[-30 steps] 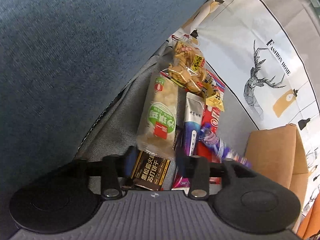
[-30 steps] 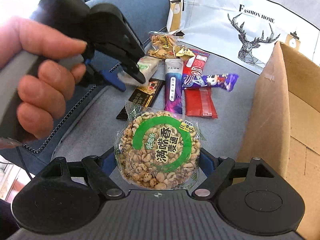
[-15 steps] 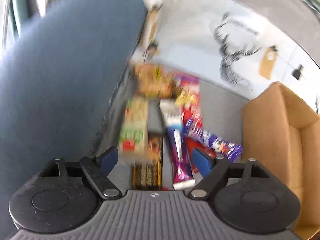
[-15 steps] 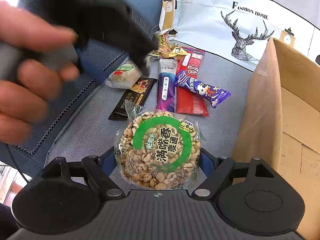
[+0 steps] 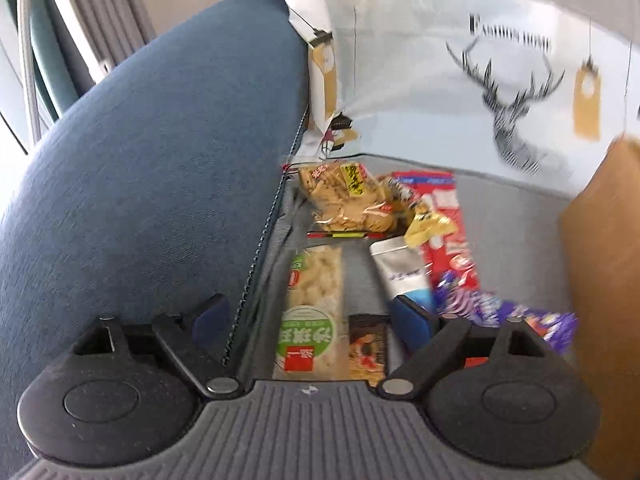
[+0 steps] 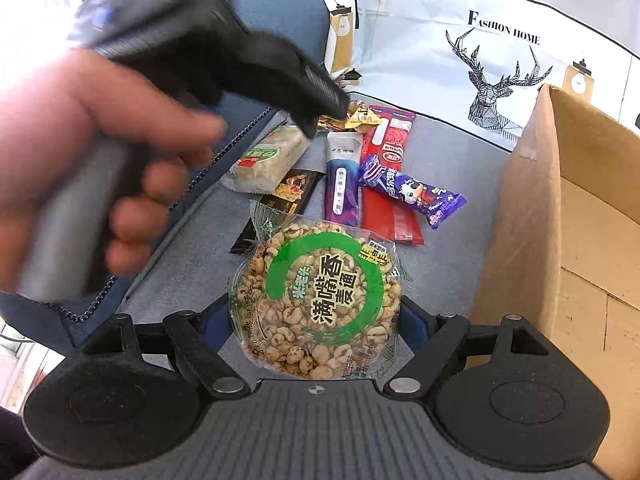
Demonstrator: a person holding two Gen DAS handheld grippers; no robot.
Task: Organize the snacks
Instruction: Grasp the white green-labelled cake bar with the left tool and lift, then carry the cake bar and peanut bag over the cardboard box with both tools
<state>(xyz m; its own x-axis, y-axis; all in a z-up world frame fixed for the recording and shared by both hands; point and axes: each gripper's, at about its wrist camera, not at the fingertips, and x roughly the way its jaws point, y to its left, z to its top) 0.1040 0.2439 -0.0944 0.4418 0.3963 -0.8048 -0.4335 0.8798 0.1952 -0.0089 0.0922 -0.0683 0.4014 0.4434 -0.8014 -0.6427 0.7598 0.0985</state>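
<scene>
My left gripper [image 5: 311, 318] hovers over the grey sofa seat and its jaws are opening. A green-labelled cracker bar [image 5: 312, 312] lies loose between them, touched by neither pad. In the right wrist view the same bar [image 6: 266, 156] rests partly on a dark brown bar [image 6: 288, 192]. My right gripper [image 6: 316, 312] is shut on a round puffed-grain cake pack [image 6: 320, 292] with a green ring label. A silver-purple stick pack [image 6: 341, 184], a red pack [image 6: 390, 140] and a purple candy wrapper [image 6: 412, 192] lie beyond it.
An open cardboard box [image 6: 560, 220] stands at the right. A deer-print cushion [image 6: 480, 60] leans at the back and the blue sofa arm [image 5: 160, 160] rises at the left. A clear bag of crackers [image 5: 344, 200] lies by the cushion. A person's hand [image 6: 80, 152] grips the left gripper's handle.
The left gripper let go of the green-labelled bar, spread its jaws, rolled and pulled back. The bar now lies on the seat. The right gripper kept still with the round pack.
</scene>
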